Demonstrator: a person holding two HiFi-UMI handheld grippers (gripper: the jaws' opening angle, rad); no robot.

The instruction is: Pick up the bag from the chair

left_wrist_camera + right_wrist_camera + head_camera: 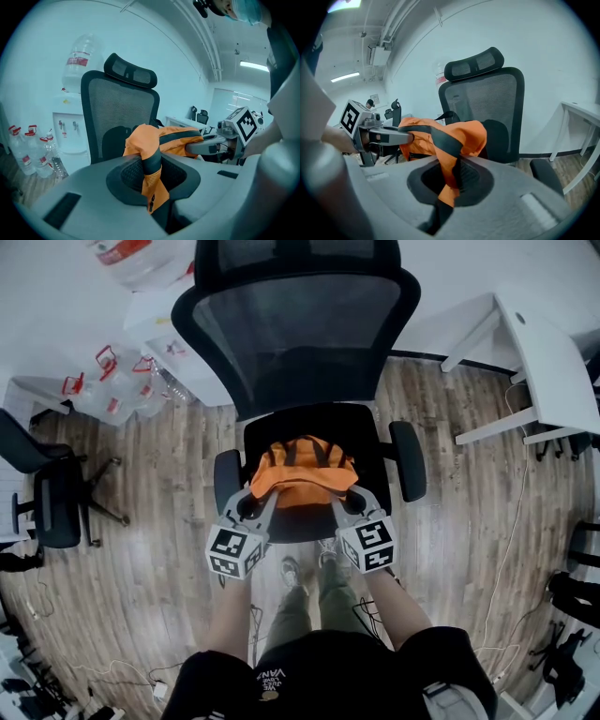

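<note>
An orange bag [302,474] with black straps hangs just above the seat of the black mesh office chair [309,343]. My left gripper [266,493] is shut on the bag's left side, and the left gripper view shows orange fabric and a black strap [151,161] pinched between the jaws. My right gripper [339,495] is shut on the bag's right side, with fabric and a strap [449,164] bunched in its jaws. Each gripper sees the other across the bag: the right gripper [199,146] and the left gripper [401,136]. The bag's underside is hidden.
The chair's armrests [408,460] flank the bag. A white desk [553,362] stands at the right, a second black chair [52,493] at the left. Water bottles [112,381] and a dispenser [75,61] are behind the chair. Cables lie on the wooden floor [511,549].
</note>
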